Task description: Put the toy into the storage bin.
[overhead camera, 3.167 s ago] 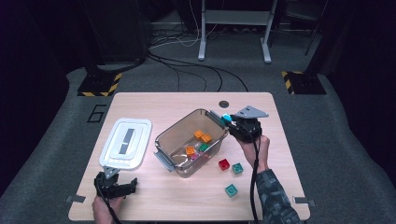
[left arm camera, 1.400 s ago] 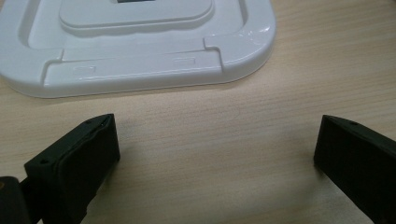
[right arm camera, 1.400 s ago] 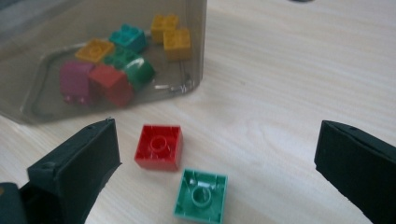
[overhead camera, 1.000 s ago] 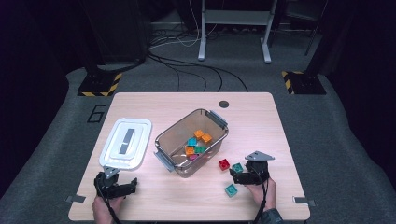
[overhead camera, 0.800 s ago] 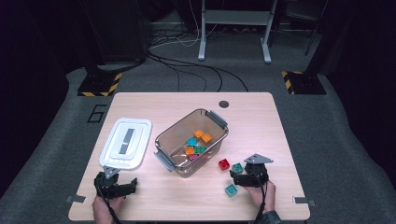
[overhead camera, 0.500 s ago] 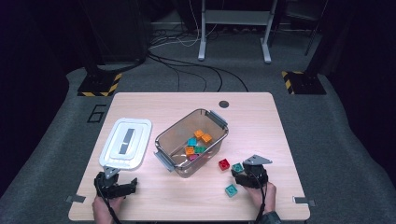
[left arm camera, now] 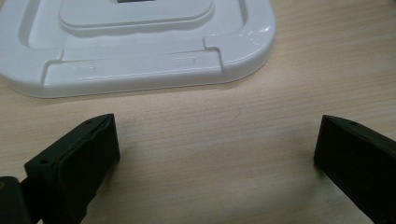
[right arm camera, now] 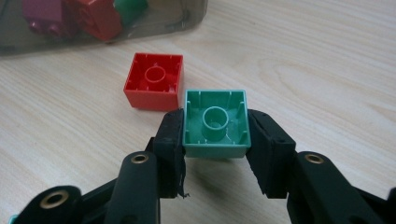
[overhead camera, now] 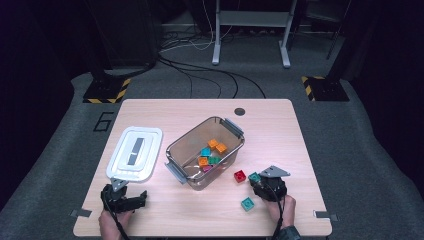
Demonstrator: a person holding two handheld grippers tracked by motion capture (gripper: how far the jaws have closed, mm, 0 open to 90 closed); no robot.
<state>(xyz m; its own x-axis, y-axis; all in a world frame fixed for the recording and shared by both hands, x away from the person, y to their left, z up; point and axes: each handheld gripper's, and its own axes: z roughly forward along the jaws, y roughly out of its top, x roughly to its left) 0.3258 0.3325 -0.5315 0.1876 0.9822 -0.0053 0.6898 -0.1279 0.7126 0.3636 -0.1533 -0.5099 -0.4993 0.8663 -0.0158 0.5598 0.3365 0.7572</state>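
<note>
The green brick (right arm camera: pixel 215 123) sits squarely between the right gripper (right arm camera: pixel 215 140) jaws, hollow underside facing up, and the pads press on both of its side walls. Those jaws have just been closing, and now they have the brick clamped. In the high view that green brick (overhead camera: pixel 254 177) lies on the surface to the right of the clear bin (overhead camera: pixel 204 152), just off its near right corner, with the right gripper (overhead camera: pixel 263 183) over it and the person's right hand (overhead camera: pixel 281 206) behind.

Just beside the green brick, on the bin's side of it, lies a red brick (right arm camera: pixel 154 87), also upside down; the two nearly meet at one corner, though I cannot tell whether they touch. Nearer the person than the bin, a teal brick (overhead camera: pixel 247 203) lies alone on the surface.

Inside the bin, a loose heap of coloured bricks (overhead camera: pixel 210 153), orange, teal, green and a pink one.

Over on the bin's left, the white lid (overhead camera: pixel 134 160) lies flat on the surface. Below the lid's near edge rests the left gripper (overhead camera: pixel 124 200), jaws spread wide with bare wood between them in the left gripper view, the white lid (left arm camera: pixel 135 46) just ahead of its tips. The left hand (overhead camera: pixel 111 224) holds it at the surface's near edge.
</note>
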